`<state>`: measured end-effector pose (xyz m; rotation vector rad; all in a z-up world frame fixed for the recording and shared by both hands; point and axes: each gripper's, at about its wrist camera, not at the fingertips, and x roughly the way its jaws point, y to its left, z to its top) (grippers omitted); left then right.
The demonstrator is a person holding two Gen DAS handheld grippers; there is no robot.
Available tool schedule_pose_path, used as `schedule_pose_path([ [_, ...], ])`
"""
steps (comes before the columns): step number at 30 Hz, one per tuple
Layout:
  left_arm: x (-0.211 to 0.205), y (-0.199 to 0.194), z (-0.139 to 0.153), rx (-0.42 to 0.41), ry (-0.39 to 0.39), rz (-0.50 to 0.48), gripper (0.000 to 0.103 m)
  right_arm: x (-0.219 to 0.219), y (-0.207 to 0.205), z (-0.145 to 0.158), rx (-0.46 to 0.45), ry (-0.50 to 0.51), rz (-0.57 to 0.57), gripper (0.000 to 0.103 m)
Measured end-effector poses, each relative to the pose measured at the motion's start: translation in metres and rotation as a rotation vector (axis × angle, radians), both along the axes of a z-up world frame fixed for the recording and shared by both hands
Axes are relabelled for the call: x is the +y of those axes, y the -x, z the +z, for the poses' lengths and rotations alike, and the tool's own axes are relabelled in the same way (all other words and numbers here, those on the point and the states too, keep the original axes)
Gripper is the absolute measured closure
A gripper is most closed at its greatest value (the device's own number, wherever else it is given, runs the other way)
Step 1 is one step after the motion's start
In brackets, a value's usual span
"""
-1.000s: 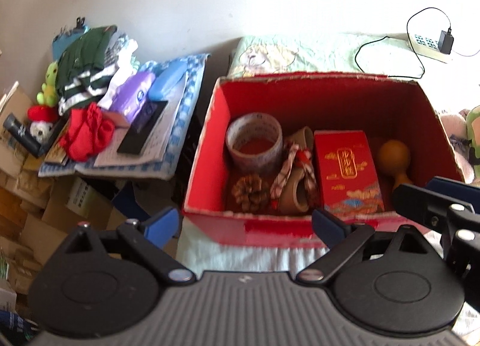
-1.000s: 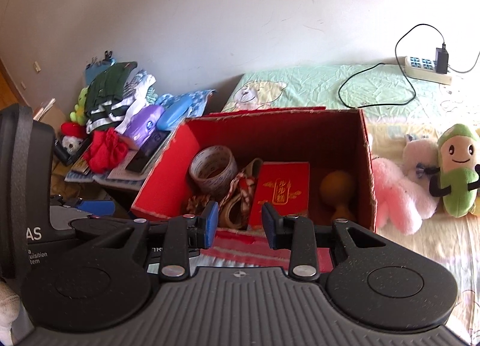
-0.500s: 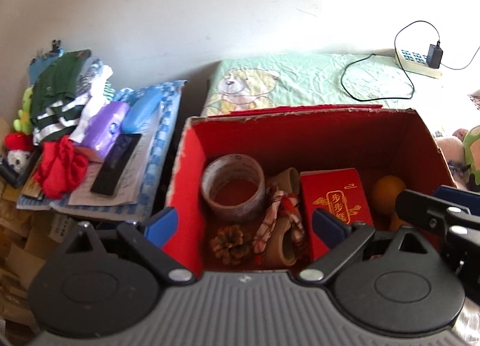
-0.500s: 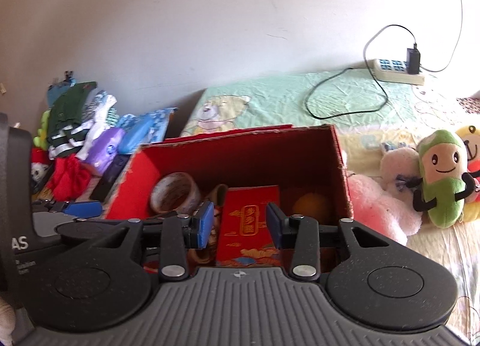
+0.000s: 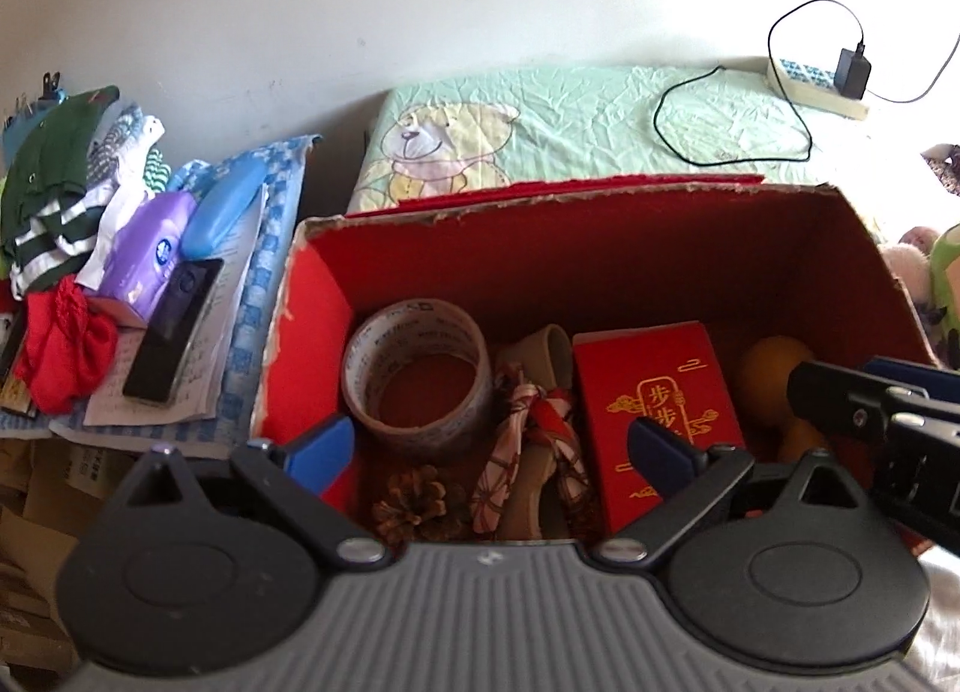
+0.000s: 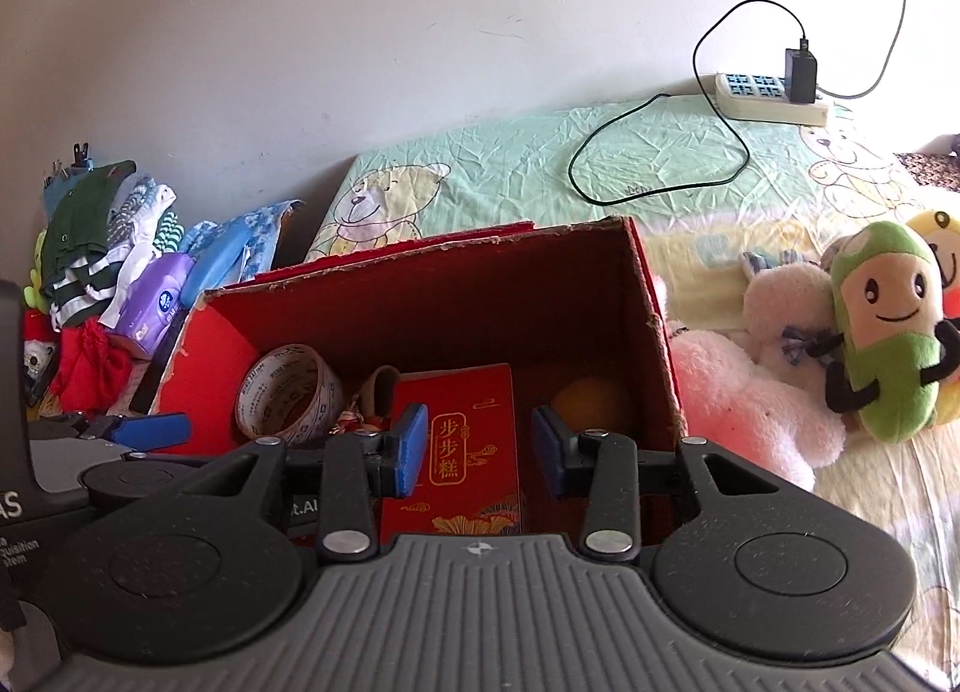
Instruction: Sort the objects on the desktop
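Resting on a mint-green bear-print bedsheet (image 6: 600,152) below a white wall, the open red cardboard box (image 5: 600,248) holds a red gold-lettered packet (image 6: 474,440) mid-floor. Both grippers hover at its near edge: left gripper (image 5: 492,446) spread wide and empty, right gripper (image 6: 480,449) parted, empty, above the packet.

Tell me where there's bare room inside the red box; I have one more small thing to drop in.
The red box is bare along its back wall, behind the tape roll and the red packet. The front is crowded: pinecone, patterned cloth bundle and packet sit close together, the orange gourd at right.
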<state>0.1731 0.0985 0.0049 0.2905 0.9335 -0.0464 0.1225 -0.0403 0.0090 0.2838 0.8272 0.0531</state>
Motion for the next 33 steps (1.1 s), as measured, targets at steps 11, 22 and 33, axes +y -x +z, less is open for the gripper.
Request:
schedule_pose_path([
  [11,0.004,-0.015,-0.010,0.057,0.001,0.038,0.004,0.004,-0.018,-0.009,0.039,0.021,0.025,0.061],
  [22,0.006,-0.017,-0.017,0.093,-0.006,0.037,0.004,0.006,-0.019,-0.016,0.103,0.057,-0.001,0.059],
  [33,0.004,-0.015,-0.023,0.097,-0.038,0.038,0.004,0.003,-0.014,-0.021,0.126,0.098,-0.057,0.056],
])
